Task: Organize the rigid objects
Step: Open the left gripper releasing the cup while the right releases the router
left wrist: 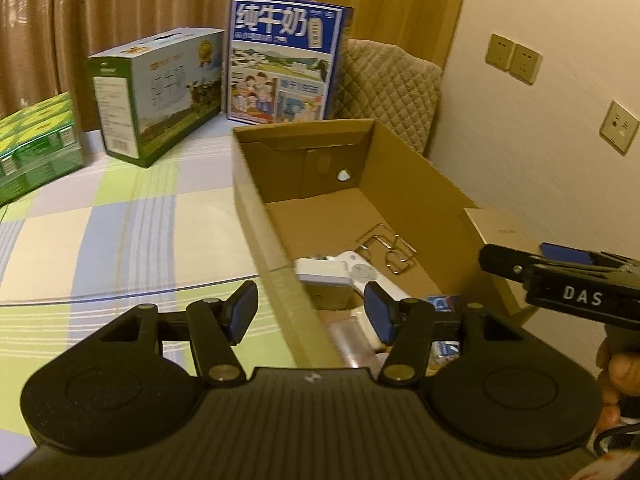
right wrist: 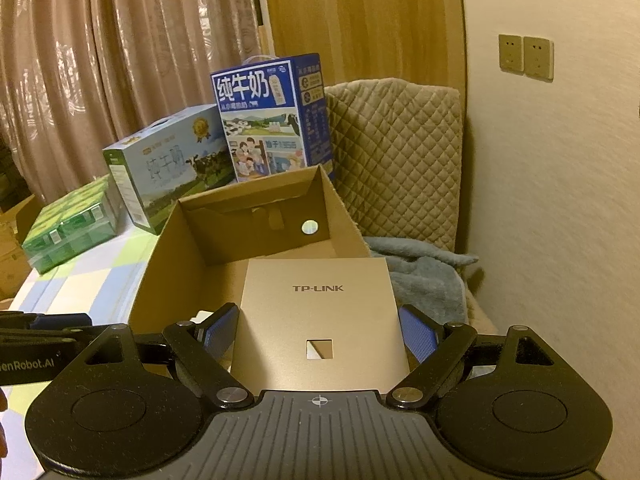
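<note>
Left wrist view: left tool (left wrist: pixel 310 314) has its jaws apart with nothing between the blue pads. It hangs over the near left wall of the open cardboard box (left wrist: pixel 256 200), one finger outside the box and one inside. The box sits on a checked sheet (left wrist: pixel 120 220) (looks like a bed, cannot confirm). Inside the box, at the near end: a white plastic gadget (left wrist: pixel 340 276), a bent wire clip (left wrist: pixel 390 252) just beyond it, a clear wrapped roll (left wrist: pixel 352 340) and a small blue-and-white packet (left wrist: pixel 442 304). The far half of the box floor is bare.

Right wrist view: right tool (right wrist: pixel 318 334) is clamped on a flat gold TP-LINK panel (right wrist: pixel 320 312), with a pad pressing each side edge. The panel is held over the near right part of the box (right wrist: pixel 160 264), tilted up toward the camera, with a small square hole near its lower edge. From the left wrist camera the same tool (left wrist: pixel 536 258) enters from the right with the panel's (left wrist: pixel 496 228) edge showing behind it, by the box's right wall.

Behind the box: a blue milk carton case (right wrist: pixel 272 120) standing upright, a white-green milk case (right wrist: pixel 172 164) to its left, and a green shrink-wrapped pack (right wrist: pixel 68 228) further left. Curtains (right wrist: pixel 120 60) sit behind them. A quilted cushion (right wrist: pixel 396 152) and a grey cloth (right wrist: pixel 424 272) lie to the right, against the wall with its sockets (right wrist: pixel 526 58). Part of a hand (left wrist: pixel 620 376) is visible at the right edge of the left view.
</note>
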### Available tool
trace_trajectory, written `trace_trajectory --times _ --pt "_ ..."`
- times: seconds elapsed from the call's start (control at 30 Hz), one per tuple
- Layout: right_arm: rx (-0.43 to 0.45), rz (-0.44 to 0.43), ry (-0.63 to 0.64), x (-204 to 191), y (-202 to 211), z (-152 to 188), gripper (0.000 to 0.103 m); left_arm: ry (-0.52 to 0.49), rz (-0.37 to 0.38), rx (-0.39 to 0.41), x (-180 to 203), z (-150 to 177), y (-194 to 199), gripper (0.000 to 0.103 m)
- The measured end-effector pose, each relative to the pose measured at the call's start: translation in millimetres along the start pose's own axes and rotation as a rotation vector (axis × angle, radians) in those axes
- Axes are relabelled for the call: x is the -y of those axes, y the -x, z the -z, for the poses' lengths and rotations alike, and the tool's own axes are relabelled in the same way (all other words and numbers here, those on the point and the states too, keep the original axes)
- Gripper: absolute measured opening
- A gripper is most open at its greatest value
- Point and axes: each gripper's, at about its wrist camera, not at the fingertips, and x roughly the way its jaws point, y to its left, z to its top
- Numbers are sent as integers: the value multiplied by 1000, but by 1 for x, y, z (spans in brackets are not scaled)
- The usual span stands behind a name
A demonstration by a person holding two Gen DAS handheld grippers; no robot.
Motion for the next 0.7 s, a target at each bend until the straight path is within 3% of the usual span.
trace_trajectory --times 0.7 --pt "-21 -43 5 -14 -9 3 83 17 -1 -8 -8 5 1 53"
